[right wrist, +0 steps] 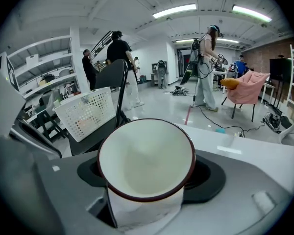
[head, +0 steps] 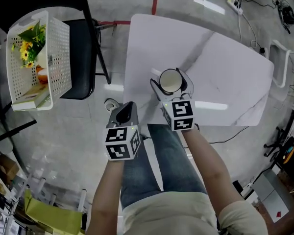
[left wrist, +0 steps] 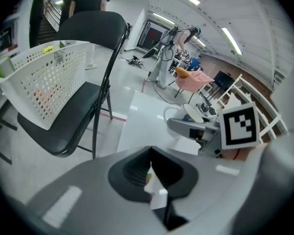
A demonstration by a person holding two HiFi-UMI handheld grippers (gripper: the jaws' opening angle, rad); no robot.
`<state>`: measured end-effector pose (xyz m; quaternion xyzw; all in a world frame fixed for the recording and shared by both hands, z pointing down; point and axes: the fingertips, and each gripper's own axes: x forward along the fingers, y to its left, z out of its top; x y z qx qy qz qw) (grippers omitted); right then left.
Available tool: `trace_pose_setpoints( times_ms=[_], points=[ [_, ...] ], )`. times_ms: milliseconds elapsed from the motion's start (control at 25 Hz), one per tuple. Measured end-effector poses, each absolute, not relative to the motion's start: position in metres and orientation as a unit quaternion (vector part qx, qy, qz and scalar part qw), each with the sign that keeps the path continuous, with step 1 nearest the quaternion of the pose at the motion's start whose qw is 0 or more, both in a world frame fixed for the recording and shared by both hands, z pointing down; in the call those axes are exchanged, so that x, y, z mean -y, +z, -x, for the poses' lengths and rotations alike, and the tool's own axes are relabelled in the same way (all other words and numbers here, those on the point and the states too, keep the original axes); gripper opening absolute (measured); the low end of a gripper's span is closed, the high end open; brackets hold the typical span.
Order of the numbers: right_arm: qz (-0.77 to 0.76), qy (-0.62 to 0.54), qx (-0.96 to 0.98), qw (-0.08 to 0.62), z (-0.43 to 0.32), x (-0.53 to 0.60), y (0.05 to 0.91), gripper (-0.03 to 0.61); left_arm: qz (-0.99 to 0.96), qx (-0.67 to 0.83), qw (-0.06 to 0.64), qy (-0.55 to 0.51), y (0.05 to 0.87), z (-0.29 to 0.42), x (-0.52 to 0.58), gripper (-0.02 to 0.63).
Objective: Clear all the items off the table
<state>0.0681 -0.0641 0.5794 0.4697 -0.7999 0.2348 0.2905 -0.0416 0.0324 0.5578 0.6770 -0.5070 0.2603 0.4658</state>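
A white mug (head: 170, 81) with a dark red rim is clamped between the wide-set jaws of the right gripper (head: 171, 84). Its mouth is turned up, and it is held over the near part of the white marble worktop (head: 225, 67). Whether its base touches the surface cannot be told. The left gripper (head: 125, 112) is held at 8 o'clock of the mug, by the worktop's near-left corner, its jaws pressed together with nothing between them. At 10 o'clock, well apart, a white perforated basket (head: 59, 43) with yellow flowers (head: 29, 43) in it is seen on a black folding chair (head: 82, 58).
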Motion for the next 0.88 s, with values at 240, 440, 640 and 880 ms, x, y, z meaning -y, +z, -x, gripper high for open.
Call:
trace_pose_setpoints(
  times_ms=[240, 440, 640, 880],
  points=[
    [-0.448, 0.229, 0.814, 0.29, -0.027, 0.066, 0.571, 0.405, -0.667, 0.52, 0.472, 0.25, 0.556, 0.071, -0.036, 0.009],
    [-0.433, 0.228, 0.822, 0.29, 0.013, 0.068, 0.567, 0.405, -0.656, 0.531, 0.477, 0.243, 0.558, 0.103, -0.041, 0.009],
    [-0.411, 0.219, 0.834, 0.294, 0.055, 0.072, 0.567, 0.405, -0.642, 0.546, 0.485, 0.233, 0.56, 0.136, -0.045, 0.009],
    [-0.392, 0.213, 0.844, 0.298, 0.099, 0.077, 0.57, 0.405, -0.627, 0.561, 0.493, 0.222, 0.563, 0.172, -0.051, 0.009]
  ],
)
